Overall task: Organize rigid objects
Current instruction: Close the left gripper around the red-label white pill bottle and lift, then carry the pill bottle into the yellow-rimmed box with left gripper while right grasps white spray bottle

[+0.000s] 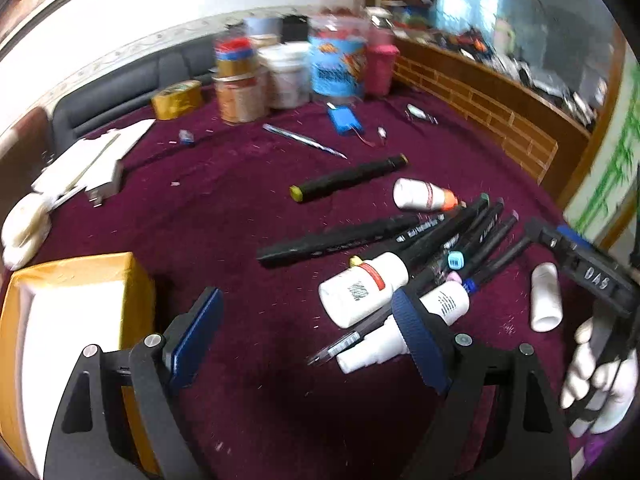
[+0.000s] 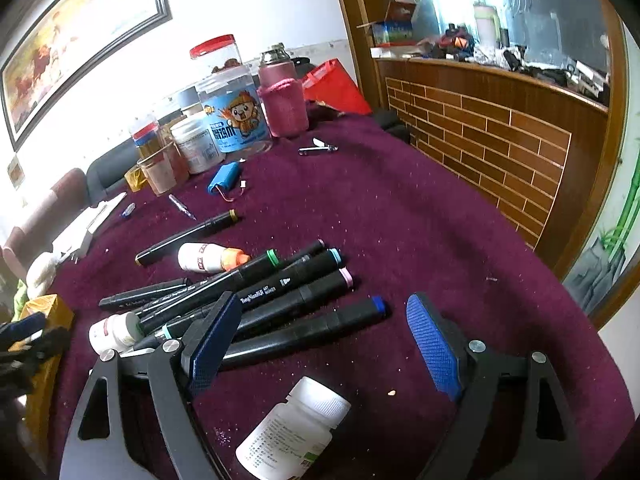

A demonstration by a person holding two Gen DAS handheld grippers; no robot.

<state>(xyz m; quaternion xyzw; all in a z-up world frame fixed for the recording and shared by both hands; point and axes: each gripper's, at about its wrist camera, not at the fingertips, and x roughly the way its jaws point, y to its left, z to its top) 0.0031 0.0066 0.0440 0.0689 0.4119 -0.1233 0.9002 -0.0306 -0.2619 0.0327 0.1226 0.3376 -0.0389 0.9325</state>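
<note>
Several black markers (image 1: 452, 240) lie in a loose pile on the purple tablecloth, also in the right wrist view (image 2: 280, 292). One marker (image 1: 348, 178) lies apart, farther back. Small white bottles lie among them (image 1: 360, 292), one with an orange cap (image 1: 424, 196). My left gripper (image 1: 308, 320) is open and empty, just above the cloth left of the pile. My right gripper (image 2: 320, 332) is open and empty; a white pill bottle (image 2: 292, 432) lies on the cloth between its jaws, near the camera. The right gripper shows in the left wrist view (image 1: 580, 264).
A yellow cardboard box (image 1: 72, 320) stands at the left. Jars and tubs (image 1: 304, 68) crowd the far edge, with a tape roll (image 1: 176, 98), a blue battery pack (image 2: 224, 176) and white foam pieces (image 1: 88, 160). A wooden brick-pattern counter (image 2: 500, 140) stands right.
</note>
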